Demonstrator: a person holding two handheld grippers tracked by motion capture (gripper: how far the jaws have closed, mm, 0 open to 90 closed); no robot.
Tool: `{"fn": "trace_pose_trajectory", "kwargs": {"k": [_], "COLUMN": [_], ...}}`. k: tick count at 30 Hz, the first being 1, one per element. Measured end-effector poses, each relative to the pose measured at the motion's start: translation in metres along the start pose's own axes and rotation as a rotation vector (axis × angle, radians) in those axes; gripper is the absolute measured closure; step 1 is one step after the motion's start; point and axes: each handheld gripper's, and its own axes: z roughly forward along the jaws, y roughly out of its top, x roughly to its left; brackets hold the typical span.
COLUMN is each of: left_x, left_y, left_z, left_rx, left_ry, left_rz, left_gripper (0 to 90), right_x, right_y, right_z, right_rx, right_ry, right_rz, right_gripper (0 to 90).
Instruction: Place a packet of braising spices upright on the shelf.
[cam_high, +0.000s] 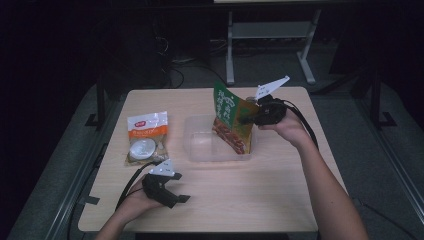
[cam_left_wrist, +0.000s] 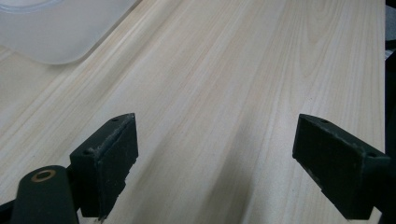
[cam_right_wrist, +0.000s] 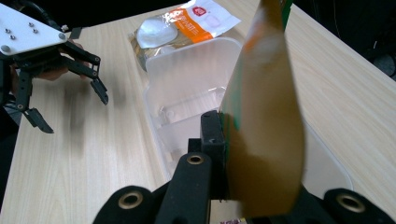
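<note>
In the high view one wooden table (cam_high: 260, 200) carries three things: one clear plastic container (cam_high: 200, 145) near the middle, one orange-and-white snack packet (cam_high: 146, 137) lying flat to its left, and one green-and-brown snack bag (cam_high: 231, 120) standing upright over the container's right half. There are two grippers. The right gripper (cam_high: 248, 119) comes in from the right, level with the bag's upper part, and is clenched on the bag's right edge, so the bag hangs with its lower end inside the container. The left gripper (cam_high: 181, 192) sits near the near-left edge of the table, in the person's hand, with its jaws spread and nothing between them; it is well apart from the container and just near of the packet.

In the left gripper view, the left gripper (cam_left_wrist: 215, 154) shows two black jaws standing wide apart over bare table (cam_left_wrist: 243, 84). Nothing lies between them. One rounded corner of the container (cam_left_wrist: 51, 32) sits at the far left.

In the right gripper view, the right gripper (cam_right_wrist: 229, 158) grasps the snack bag (cam_right_wrist: 266, 135), seen edge-on and slightly blurred; one jaw pad presses against the bag's left face, while the other jaw is hidden behind the bag. Beyond it lies the one container (cam_right_wrist: 187, 84), with the one packet (cam_right_wrist: 182, 25) at its far side. The left gripper (cam_right_wrist: 70, 100) is at the far left, released, jaws spread above the table (cam_right_wrist: 107, 154).
</note>
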Motion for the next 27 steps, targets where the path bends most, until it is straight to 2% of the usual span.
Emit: {"fn": "trace_pose_trajectory", "kwargs": {"k": [4,11,15,17,19,20,21,22,23,26,27], "left_x": [0.0,0.0,-0.002,-0.002,-0.002,-0.001,-0.001,-0.001,-0.001,-0.002,-0.002], "left_y": [0.0,0.0,0.0,0.0,0.0,0.0,0.0,0.0,0.0,0.0,0.0], "left_z": [0.0,0.002,0.003,0.004,0.004,0.003,0.003,0.003,0.003,0.004,0.004], "left_rx": [0.0,0.008,0.004,0.003,0.004,0.011,0.011,0.011,0.011,0.001,0.001], "left_ry": [0.0,-0.004,-0.006,-0.006,-0.007,-0.006,-0.006,-0.007,-0.007,-0.008,-0.008], "left_rz": [0.0,0.003,-0.006,-0.01,-0.009,-0.001,-0.001,-0.002,-0.002,-0.01,-0.01], "left_gripper": [13.6,13.6,13.7,13.7,13.6,13.7,13.6,13.6,13.6,13.6,13.7], "right_x": [0.001,0.0,-0.002,-0.002,-0.002,-0.002,-0.002,-0.002,-0.002,0.001,0.001], "right_y": [-0.001,-0.012,-0.017,-0.02,-0.022,-0.025,-0.025,-0.026,-0.026,-0.026,-0.026], "right_z": [0.003,0.003,0.0,0.0,0.0,-0.001,-0.001,-0.001,-0.001,-0.004,-0.004], "right_rx": [0.005,-0.01,-0.022,-0.03,-0.029,-0.039,-0.039,-0.036,-0.036,-0.052,-0.052], "right_ry": [-0.005,0.002,-0.017,-0.019,-0.025,-0.03,-0.03,-0.039,-0.039,-0.049,-0.049], "right_rz": [-0.007,0.029,0.035,0.046,0.05,0.054,0.054,0.064,0.064,0.07,0.07], "right_gripper": [89.4,88.7,86.4,79.8,78.6,72.6,72.6,67.7,67.7,52.0,52.0]}}
